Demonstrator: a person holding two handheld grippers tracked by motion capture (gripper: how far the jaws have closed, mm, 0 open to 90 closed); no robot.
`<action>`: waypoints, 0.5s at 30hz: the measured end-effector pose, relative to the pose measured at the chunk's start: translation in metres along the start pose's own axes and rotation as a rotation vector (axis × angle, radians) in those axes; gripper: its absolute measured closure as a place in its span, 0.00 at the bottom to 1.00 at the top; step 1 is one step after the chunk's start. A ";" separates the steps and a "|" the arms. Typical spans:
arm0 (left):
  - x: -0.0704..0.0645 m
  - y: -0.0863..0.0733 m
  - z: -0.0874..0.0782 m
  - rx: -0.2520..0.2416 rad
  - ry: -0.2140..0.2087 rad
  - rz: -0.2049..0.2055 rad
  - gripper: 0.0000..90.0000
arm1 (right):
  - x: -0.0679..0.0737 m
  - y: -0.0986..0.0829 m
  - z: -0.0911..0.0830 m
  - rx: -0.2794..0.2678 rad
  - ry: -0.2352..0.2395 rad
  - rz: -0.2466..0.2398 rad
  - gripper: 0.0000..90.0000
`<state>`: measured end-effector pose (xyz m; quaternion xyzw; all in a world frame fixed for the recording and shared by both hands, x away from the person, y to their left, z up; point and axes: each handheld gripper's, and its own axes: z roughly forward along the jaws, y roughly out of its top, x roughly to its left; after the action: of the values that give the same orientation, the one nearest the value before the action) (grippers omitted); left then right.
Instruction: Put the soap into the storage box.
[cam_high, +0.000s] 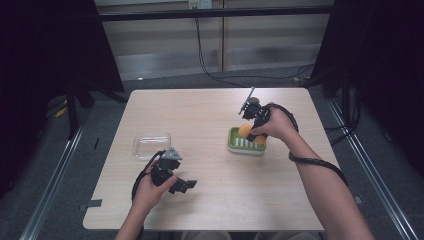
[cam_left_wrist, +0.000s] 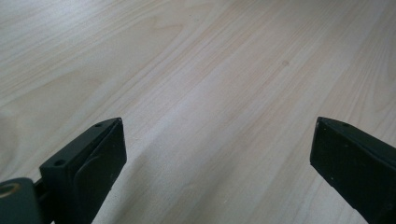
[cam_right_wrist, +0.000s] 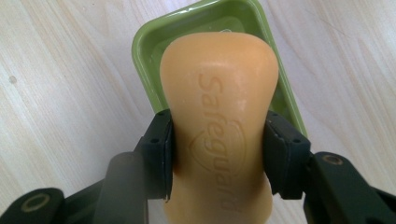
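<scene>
High view: a pale wooden surface (cam_high: 215, 150) carries two containers. A green soap dish (cam_high: 246, 141) sits right of centre; an orange soap bar (cam_high: 245, 131) is held just over it, and whether the bar touches the dish cannot be told from here. A clear, shallow plastic tray (cam_high: 151, 145) lies left of centre with nothing visible inside.

Right gripper view: the right claw (cam_right_wrist: 218, 154) pinches the soap bar (cam_right_wrist: 219, 121) at its narrow waist, one black jaw pressed against each side. Embossed lettering on the bar reads "Safeguard". Behind the bar the green soap dish (cam_right_wrist: 145, 42) shows its rim and glossy inner wall.

Pose: the right hand (cam_high: 277, 125) reaches forward over the dish, forearm angled in from the lower right, cable looped around the wrist. The left hand (cam_high: 152, 185) rests near the front edge, well apart from the tray. In the left gripper view, the left claw (cam_left_wrist: 217, 140) is spread wide over bare wood, gripping nothing.
</scene>
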<state>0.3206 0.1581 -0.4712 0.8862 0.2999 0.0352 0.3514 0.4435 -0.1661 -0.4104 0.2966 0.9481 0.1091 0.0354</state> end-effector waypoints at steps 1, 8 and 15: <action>0.000 0.000 0.000 -0.004 -0.001 -0.001 0.04 | 0.000 0.000 0.001 -0.001 0.000 0.000 0.56; 0.001 0.000 -0.001 -0.023 -0.003 -0.008 0.04 | 0.000 0.002 0.004 0.005 -0.003 -0.004 0.56; 0.000 0.001 -0.001 -0.019 0.000 -0.006 0.04 | -0.001 0.002 0.008 -0.001 -0.009 -0.007 0.56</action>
<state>0.3208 0.1587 -0.4699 0.8819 0.3024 0.0366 0.3597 0.4467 -0.1641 -0.4180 0.2939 0.9489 0.1080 0.0402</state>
